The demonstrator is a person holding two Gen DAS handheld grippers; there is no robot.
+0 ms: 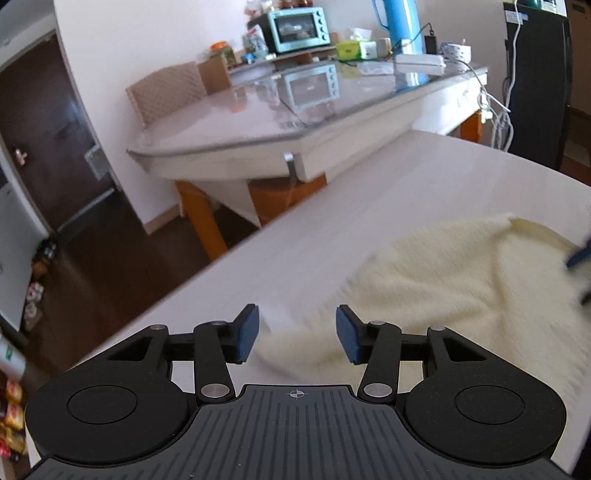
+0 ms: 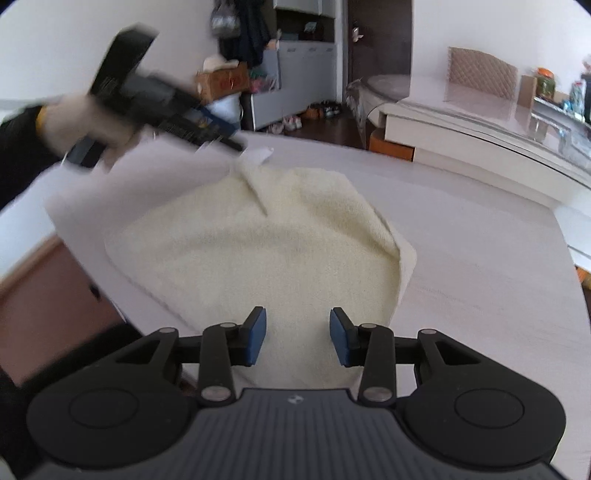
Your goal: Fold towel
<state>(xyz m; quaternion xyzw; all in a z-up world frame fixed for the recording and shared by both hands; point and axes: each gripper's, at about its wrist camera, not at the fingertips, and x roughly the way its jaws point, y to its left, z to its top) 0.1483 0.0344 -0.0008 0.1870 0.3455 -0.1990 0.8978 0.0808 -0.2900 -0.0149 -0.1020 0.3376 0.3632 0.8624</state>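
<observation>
A cream towel (image 1: 461, 280) (image 2: 266, 251) lies rumpled on the white table (image 1: 332, 229) (image 2: 480, 258), its right side doubled over in the right wrist view. My left gripper (image 1: 297, 334) is open, with a towel corner lying under and between its blue pads (image 1: 245, 336), which do not press on it. In the right wrist view that gripper (image 2: 232, 144) appears blurred, held by a gloved hand (image 2: 85, 118) over the towel's far corner. My right gripper (image 2: 298, 336) is open above the towel's near edge, nothing pinched. Its blurred tip (image 1: 580, 258) shows at the left wrist view's right edge.
A glass-topped table (image 1: 258, 122) stands beyond, carrying a teal toaster oven (image 1: 299, 27), a blue jug (image 1: 400, 26) and boxes, with a quilted chair (image 1: 166, 92) behind it. Dark floor (image 1: 122, 266) drops off past the white table's left edge. Cables (image 1: 498, 110) hang at the right.
</observation>
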